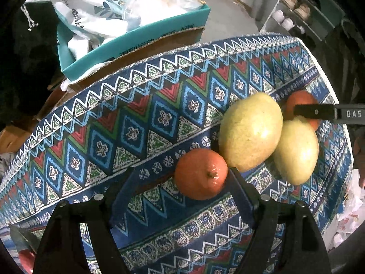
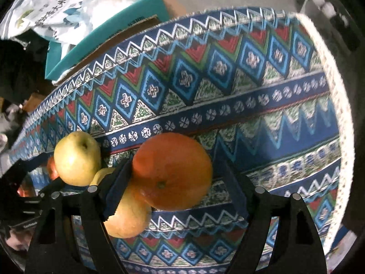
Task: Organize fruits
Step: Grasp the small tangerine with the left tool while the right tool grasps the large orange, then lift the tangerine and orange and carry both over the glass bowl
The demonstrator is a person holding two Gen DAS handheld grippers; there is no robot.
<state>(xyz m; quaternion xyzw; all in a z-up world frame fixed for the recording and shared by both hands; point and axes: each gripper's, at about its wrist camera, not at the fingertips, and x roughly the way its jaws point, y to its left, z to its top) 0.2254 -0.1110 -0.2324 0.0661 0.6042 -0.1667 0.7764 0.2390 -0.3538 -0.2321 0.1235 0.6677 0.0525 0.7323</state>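
Observation:
Fruits lie on a patterned blue tablecloth (image 1: 136, 118). In the left wrist view, an orange (image 1: 200, 174) sits between my left gripper's (image 1: 182, 178) open fingers, touching the right finger. Two yellow-green pears (image 1: 251, 132) (image 1: 296, 150) lie beyond it, with a second orange (image 1: 301, 105) behind them, where my right gripper's finger (image 1: 319, 112) reaches in. In the right wrist view, my right gripper (image 2: 175, 171) has its fingers around that orange (image 2: 173, 171). A pear (image 2: 77, 158) lies to the left and another pear (image 2: 127, 214) lies below the left finger.
A teal cardboard box (image 1: 136, 36) holding a printed white bag (image 1: 91, 6) and a clear plastic bag stands beyond the table's far edge. A shoe rack (image 1: 296, 11) is at the back right. White plastic bags (image 1: 349, 207) lie off the table's right edge.

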